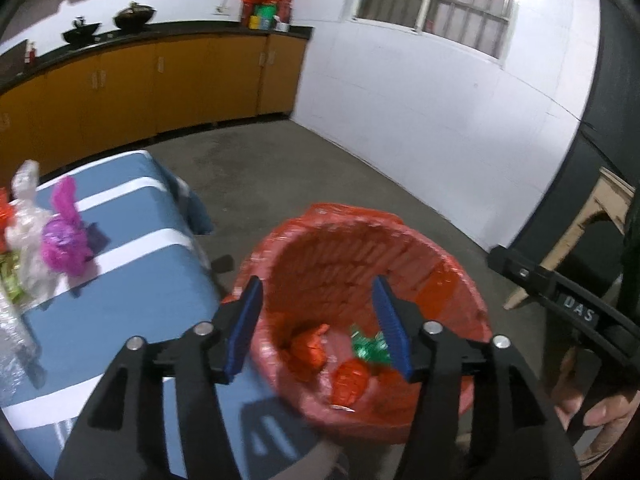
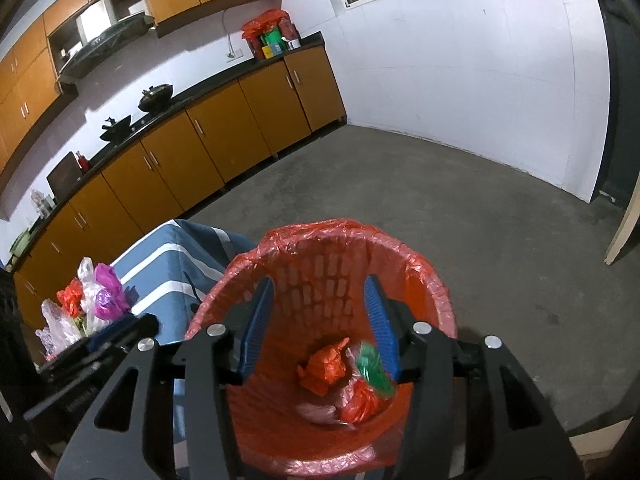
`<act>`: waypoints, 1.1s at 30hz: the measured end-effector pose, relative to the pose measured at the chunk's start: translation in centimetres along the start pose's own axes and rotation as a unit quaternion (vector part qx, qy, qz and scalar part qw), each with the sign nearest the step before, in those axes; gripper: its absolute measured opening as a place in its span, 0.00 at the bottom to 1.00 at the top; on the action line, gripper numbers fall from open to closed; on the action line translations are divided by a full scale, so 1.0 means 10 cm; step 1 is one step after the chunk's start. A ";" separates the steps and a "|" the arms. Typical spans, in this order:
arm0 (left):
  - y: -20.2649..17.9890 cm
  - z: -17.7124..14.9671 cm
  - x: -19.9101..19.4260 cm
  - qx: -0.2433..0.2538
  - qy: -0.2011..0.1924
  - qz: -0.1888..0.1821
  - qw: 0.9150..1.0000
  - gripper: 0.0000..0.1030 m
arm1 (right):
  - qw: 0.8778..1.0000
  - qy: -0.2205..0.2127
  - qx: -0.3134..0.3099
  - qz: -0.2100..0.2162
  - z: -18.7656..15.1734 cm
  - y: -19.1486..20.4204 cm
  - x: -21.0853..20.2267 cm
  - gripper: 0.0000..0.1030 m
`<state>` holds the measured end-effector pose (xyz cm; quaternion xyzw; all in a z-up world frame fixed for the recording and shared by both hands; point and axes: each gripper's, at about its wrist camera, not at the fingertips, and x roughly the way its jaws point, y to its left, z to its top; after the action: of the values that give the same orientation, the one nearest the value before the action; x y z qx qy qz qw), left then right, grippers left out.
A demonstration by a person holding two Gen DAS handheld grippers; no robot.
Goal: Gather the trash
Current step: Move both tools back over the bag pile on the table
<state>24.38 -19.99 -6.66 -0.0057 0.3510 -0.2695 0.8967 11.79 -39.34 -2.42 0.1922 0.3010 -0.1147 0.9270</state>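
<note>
Trash (image 2: pixel 344 380) below spread jaws — in bin (image 2: pixel 320 280)

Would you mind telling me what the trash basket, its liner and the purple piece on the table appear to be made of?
Trash basket: apparently rigid moulded plastic, with a grid of slots in its wall. Liner: thin red plastic film, glossy and crinkled over the rim. Purple piece: likely crumpled plastic bag film, shiny and translucent, though blurred.

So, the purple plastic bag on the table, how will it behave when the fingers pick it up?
The purple plastic bag looks crumpled and thin, so probably floppy and very light. Its glossy film may slip, and it touches the clear bag, which might drag along.
</note>
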 end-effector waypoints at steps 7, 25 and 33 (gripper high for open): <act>0.29 -0.08 -0.27 -0.004 -0.025 0.063 0.998 0.65 | 0.999 -0.006 -0.039 -0.003 -0.04 0.23 -0.04 0.47; 1.62 -0.59 -1.47 -0.083 -0.093 0.243 0.962 0.70 | 0.975 0.014 -0.191 0.116 -0.36 1.80 0.05 0.47; 2.42 -0.96 -2.07 -0.151 -0.105 0.333 0.925 0.70 | 0.945 0.038 -0.255 0.200 -0.71 2.80 0.14 0.47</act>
<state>17.31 12.53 -5.69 -0.0523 0.2734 0.1027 0.9550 18.44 -11.30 -0.52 0.0095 0.3103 0.1607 0.9369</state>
